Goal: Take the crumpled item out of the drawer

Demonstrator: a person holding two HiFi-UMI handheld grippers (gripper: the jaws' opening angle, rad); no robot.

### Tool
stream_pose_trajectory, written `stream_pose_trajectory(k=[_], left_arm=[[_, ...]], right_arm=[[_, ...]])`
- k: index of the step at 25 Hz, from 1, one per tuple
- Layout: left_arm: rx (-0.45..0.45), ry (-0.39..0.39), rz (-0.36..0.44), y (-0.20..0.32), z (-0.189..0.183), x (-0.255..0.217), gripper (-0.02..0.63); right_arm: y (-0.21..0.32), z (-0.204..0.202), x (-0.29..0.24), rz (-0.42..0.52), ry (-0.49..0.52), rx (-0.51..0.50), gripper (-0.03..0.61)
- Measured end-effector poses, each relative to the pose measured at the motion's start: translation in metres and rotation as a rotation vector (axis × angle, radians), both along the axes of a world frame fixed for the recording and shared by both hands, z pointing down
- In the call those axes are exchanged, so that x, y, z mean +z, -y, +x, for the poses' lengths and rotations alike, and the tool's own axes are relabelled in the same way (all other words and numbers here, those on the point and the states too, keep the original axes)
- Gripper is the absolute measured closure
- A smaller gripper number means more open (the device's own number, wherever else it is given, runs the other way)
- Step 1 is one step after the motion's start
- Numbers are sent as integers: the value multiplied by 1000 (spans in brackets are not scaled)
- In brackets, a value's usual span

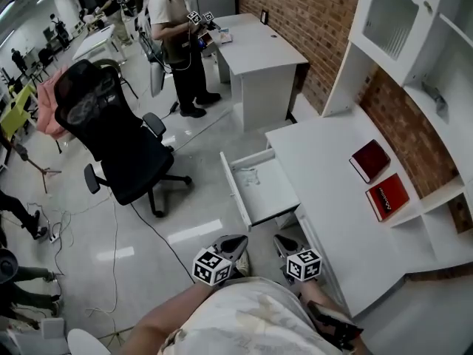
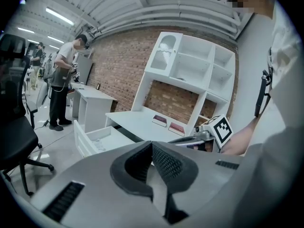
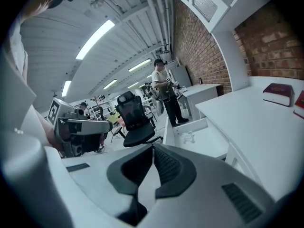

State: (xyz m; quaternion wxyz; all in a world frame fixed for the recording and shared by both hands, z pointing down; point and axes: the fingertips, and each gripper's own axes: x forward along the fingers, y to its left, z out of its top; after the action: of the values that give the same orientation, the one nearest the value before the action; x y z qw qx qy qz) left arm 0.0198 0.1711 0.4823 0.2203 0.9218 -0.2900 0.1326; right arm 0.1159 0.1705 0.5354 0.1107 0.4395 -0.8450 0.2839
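Drawer (image 1: 235,191) status: pulled out from the front of the white counter (image 1: 332,176), ahead of both of my grippers. Crumpled item (image 1: 248,174): small and pale, lying on the drawer floor in the part farthest from my grippers, well apart from either one.

My left gripper (image 1: 235,242) is held close in front of my body and points toward the drawer. Its jaws are pressed together with nothing between them. My right gripper (image 1: 284,243) sits just beside it, on the counter side, and its jaws are likewise clenched on nothing. Neither gripper touches the drawer or the counter.

Beyond my right gripper and off to its right, two red books (image 1: 369,160) lie flat near each other on the counter top. Ahead of my left gripper and off to its left, a black office chair (image 1: 111,132) stands on the floor. Farther beyond the chair, a person (image 1: 174,28) stands at a second white desk (image 1: 259,50).
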Motion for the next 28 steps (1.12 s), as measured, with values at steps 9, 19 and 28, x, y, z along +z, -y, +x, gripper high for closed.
stream_pose_trajectory(k=[9, 19, 28], left_arm=[[63, -13, 1, 55, 21, -3, 594], [163, -60, 15, 109, 45, -9, 594], [153, -86, 18, 157, 26, -15, 594]], right_arm=[[43, 14, 4, -26, -34, 44, 552], [82, 38, 6, -46, -78, 155, 552], [126, 33, 0, -44, -111, 187, 552]])
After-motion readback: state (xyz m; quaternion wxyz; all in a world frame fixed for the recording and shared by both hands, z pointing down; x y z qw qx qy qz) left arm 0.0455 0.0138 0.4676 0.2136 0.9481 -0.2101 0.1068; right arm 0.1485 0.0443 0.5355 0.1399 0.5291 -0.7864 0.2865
